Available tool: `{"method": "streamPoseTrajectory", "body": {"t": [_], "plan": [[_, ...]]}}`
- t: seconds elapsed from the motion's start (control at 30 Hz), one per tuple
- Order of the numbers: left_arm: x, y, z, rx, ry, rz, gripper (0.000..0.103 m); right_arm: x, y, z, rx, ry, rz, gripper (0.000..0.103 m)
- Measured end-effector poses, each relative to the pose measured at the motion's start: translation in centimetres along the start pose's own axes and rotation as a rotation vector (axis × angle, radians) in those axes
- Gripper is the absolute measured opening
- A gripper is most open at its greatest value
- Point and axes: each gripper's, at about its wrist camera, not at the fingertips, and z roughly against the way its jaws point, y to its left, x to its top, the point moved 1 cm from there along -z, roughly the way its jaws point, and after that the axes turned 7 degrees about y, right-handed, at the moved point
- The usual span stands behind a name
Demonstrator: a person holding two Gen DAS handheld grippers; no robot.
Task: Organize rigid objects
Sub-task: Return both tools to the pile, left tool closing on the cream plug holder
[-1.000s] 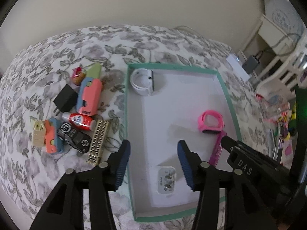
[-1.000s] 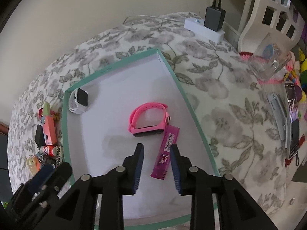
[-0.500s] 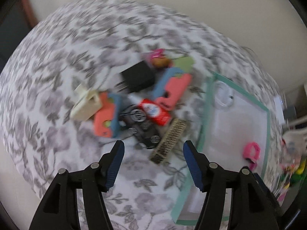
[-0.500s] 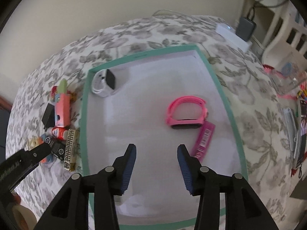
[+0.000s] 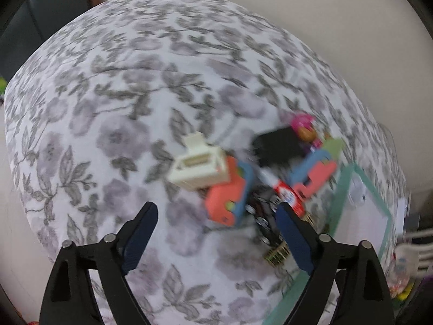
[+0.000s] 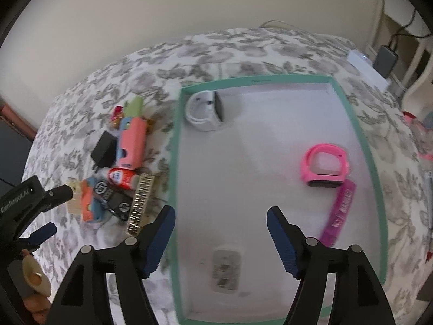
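A green-rimmed white tray (image 6: 176, 146) lies on the floral bedspread. In it are a white smartwatch (image 6: 205, 112), a pink watch (image 6: 326, 169), a magenta comb (image 6: 339, 212) and a small white card (image 6: 226, 270). Left of the tray is a pile: a cream block (image 5: 199, 168), an orange-and-blue toy (image 5: 230, 195), a black adapter (image 5: 278, 146), a red tube (image 5: 288, 196) and a gold comb (image 6: 139, 203). My left gripper (image 5: 216, 233) is open above the pile; it also shows in the right wrist view (image 6: 40, 205). My right gripper (image 6: 220, 241) is open over the tray's near end.
A coral-and-blue toy (image 6: 131, 143) and a pink sweet (image 6: 117, 112) lie at the far side of the pile. A white power strip with a grey charger (image 6: 384, 58) sits at the bed's far right corner, beside white furniture (image 6: 416, 62).
My left gripper swung left from over the tray to the pile and opened wider. My right gripper opened and drew back, leaving the magenta comb in the tray.
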Motion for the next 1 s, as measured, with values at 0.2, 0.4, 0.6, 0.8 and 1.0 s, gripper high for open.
{"method": "streamPoseTrajectory", "body": {"t": [0.2,0.4,0.6,0.8,1.0], "plan": [[1.4,2.7,0.1,-0.029,-0.023,0.080,0.095,0.3,2.9,-0.5,0.060,-0.007,0.047,0.074],[2.2,3.3,0.3,-0.050,-0.067,0.078,0.103,0.1,6.1,-1.6,0.086,-0.004,0.139,0.074],[2.6,2.7,-0.7,-0.090,-0.045,0.038,0.103,0.1,7.8,-3.0,0.069,0.003,0.186,0.077],[2.7,2.2,-2.2,-0.095,-0.002,0.010,0.103,0.5,7.9,-3.0,0.088,-0.005,0.161,0.078],[3.3,3.2,-2.8,-0.126,0.013,0.045,0.103,1.1,8.0,-3.6,0.109,0.011,0.130,0.078]]}}
